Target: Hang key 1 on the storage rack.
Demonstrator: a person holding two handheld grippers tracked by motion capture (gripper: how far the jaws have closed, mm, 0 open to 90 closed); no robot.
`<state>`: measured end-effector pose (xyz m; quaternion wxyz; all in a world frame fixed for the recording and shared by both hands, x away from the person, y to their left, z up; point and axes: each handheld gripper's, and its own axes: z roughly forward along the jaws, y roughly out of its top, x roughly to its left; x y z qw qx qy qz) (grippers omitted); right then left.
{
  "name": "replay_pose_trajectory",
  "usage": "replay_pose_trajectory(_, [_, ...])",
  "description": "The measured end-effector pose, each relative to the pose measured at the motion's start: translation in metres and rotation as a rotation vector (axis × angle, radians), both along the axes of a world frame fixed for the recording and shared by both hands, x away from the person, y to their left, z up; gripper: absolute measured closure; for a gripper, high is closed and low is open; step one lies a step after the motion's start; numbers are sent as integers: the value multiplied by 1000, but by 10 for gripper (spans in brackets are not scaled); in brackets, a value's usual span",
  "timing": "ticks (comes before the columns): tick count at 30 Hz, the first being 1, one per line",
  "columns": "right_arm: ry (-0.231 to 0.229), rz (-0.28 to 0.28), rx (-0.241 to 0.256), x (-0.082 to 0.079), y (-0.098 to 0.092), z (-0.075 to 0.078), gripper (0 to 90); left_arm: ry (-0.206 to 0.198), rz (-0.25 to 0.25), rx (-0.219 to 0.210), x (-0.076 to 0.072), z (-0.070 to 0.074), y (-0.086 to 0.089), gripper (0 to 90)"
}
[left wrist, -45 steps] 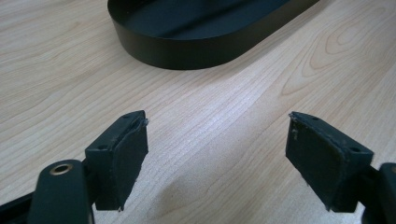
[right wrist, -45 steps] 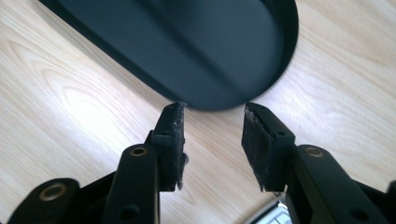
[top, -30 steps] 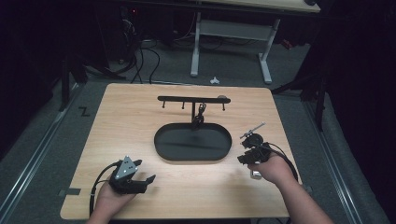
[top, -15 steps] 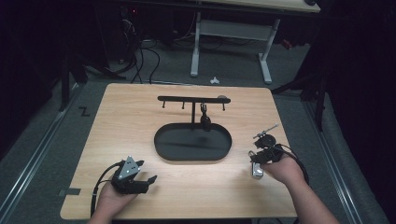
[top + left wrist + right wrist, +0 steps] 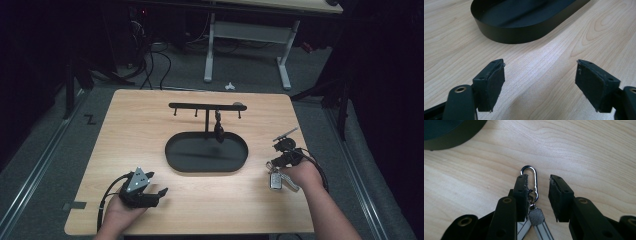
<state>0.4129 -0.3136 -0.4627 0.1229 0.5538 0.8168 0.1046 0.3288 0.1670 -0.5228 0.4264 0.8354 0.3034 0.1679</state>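
On the wooden table (image 5: pixel 150 130) a black oval tray (image 5: pixel 207 152) sits in the middle, with a black hook rack (image 5: pixel 207 106) rising from its far side; a small dark thing hangs from one of the rack's hooks.

The right gripper (image 5: pixel 537 195) is at the right side of the table, near the front edge and to the right of the tray. Its jaws stand a little apart, with a gap between them. A keyring (image 5: pixel 531 182) lies flat on the wood there: its silver snap hook rests just beside the inner face of the left-hand jaw, apparently touching it, while the other jaw is clear of it. A knurled metal piece and two flat silver tags trail back from the hook under the gripper. In the high view the keyring (image 5: pixel 275 179) lies just below the gripper's tips.

The left gripper (image 5: pixel 540 80) rests at the near left of the table, jaws spread wide over bare wood, holding nothing and facing the tray's near rim.
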Motion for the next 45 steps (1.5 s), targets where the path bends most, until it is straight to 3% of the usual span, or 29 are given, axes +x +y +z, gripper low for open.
replay_pose_trajectory(12, [12,-16,28,9,-1,-6,688,5,-8,13,0,-1,-1,242])
replay_pose_trajectory(16, [32,-16,59,9,2,-8,640,5,-9,12,0,-1,-2,243])
replay_pose_trajectory(20, [67,-12,38,10,6,-13,593,5,-10,11,0,-1,-2,243])
replay_pose_trajectory(28, [138,-8,5,11,10,-23,593,8,-13,13,0,-2,-2,244])
replay_pose_trajectory(34, [160,-15,1,14,10,-25,653,7,-12,13,0,-2,-2,246])
replay_pose_trajectory(41, [171,-4,9,13,12,-25,833,9,-13,12,0,-1,-1,246])
replay_pose_trajectory(45, [166,4,0,12,14,-25,848,9,-15,15,1,-1,-1,247])
